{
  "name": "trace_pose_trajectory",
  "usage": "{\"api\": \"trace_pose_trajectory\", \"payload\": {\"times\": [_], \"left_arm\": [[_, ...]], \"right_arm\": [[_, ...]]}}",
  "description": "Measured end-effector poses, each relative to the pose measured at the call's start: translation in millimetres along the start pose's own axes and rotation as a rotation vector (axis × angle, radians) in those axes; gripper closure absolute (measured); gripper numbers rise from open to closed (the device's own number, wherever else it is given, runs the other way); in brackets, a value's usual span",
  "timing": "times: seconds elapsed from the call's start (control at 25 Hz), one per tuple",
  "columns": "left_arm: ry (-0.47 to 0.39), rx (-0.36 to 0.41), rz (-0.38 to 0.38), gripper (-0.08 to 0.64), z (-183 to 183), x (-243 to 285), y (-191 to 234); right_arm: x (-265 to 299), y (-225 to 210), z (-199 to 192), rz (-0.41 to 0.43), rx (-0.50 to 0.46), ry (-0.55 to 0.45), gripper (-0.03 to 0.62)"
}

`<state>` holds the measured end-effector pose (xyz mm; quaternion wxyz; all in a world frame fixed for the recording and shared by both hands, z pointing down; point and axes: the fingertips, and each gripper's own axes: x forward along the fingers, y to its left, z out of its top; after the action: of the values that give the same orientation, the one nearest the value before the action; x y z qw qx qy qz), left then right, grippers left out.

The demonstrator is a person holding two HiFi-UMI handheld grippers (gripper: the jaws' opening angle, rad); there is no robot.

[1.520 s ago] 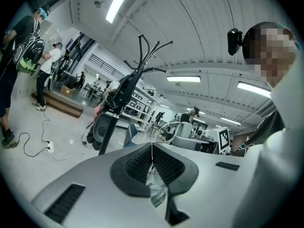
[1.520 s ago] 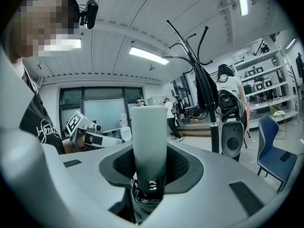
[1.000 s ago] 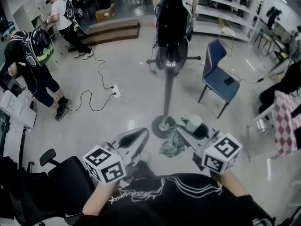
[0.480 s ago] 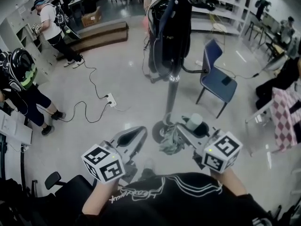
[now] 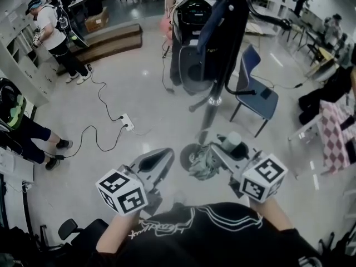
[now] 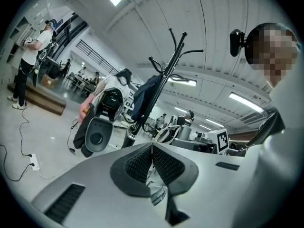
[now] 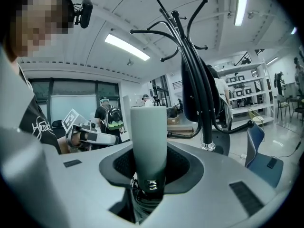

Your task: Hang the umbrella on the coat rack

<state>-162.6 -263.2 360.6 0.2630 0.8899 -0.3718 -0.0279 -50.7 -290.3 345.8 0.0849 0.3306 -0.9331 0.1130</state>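
The umbrella (image 5: 203,163) is folded, its grey cloth bunched between the two grippers at the person's waist. It is off the floor and not yet on anything. Its pale handle (image 7: 148,137) stands upright in the right tongs (image 7: 148,171), which are clenched on its lower end. Compared with a second ago that grip looks the same, and the umbrella sits in the same place against the body.

The left tongs (image 6: 152,161) are pressed together just beside the cloth. A thin pale line shows at their seam, too fine to say whether it is a strap or only the seam, so I judge them clenched on nothing sure.

What changes is the surroundings. The coat rack (image 5: 222,65) is nearer and larger in the head view than a second ago, with its pole leaning across the upper middle and its base just ahead of the umbrella. In the right gripper view its hooks (image 7: 175,23) rise above the handle, beside a dark bag (image 7: 197,94) already hanging there. The blue chair (image 5: 256,90) is past the pole.

So the carry looks almost over: the rack seems within reach, and I judge the next step to be lifting the handle toward a free hook
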Motion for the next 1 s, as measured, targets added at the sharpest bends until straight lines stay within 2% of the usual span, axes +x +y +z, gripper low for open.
{"api": "trace_pose_trajectory", "payload": {"times": [0.56,1.0], "left_arm": [[0.056,0.012,-0.1,0.557,22.8,17.0,55.5],[0.067,-0.019,-0.154,0.557,30.9,24.7,82.2]], "right_arm": [[53.7,-17.7,7.1,-0.099,0.025,-0.005,0.456],[82.1,-33.4,13.5,-0.146,0.026,0.005,0.456]]}}
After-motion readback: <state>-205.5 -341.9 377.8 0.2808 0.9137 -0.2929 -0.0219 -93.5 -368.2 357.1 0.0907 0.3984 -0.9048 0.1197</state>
